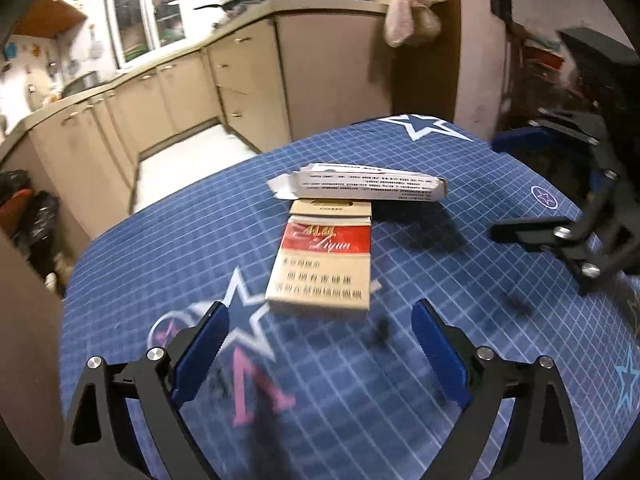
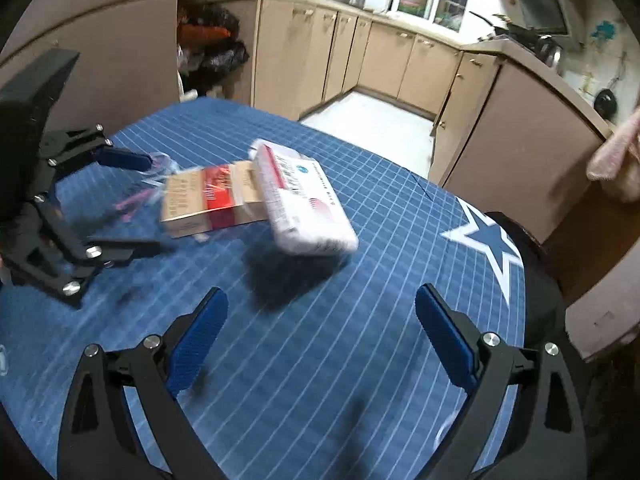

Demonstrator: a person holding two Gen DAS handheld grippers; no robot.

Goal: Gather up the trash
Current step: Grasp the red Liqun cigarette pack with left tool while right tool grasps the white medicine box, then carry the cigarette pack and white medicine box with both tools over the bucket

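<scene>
1. The trash is two pieces lying together near the middle of the tabletop (image 1: 460, 380): a red and tan cigarette pack (image 1: 322, 264) lying flat, and a white printed carton (image 1: 360, 186) touching it at the pack's 12 o'clock in my left view, one end propped on the pack and casting a dark shadow

2. My left gripper (image 1: 320, 344) hangs just short of the pack, which sits at its 12 o'clock; the jaws stand spread wide with nothing between them

3. My right gripper (image 2: 320, 332) is spread equally wide and carries nothing; the white carton lies at its 12 o'clock with the shadow in between

4. Each gripper shows in the other's camera, at 3 o'clock in the left view and 9 o'clock in the right, both clear of the trash

5. As I read it, nothing is collected yet: both pieces rest on the blue grid cloth, and I see no bin or bag to receive them. Grasping, lifting and disposal all remain
</scene>
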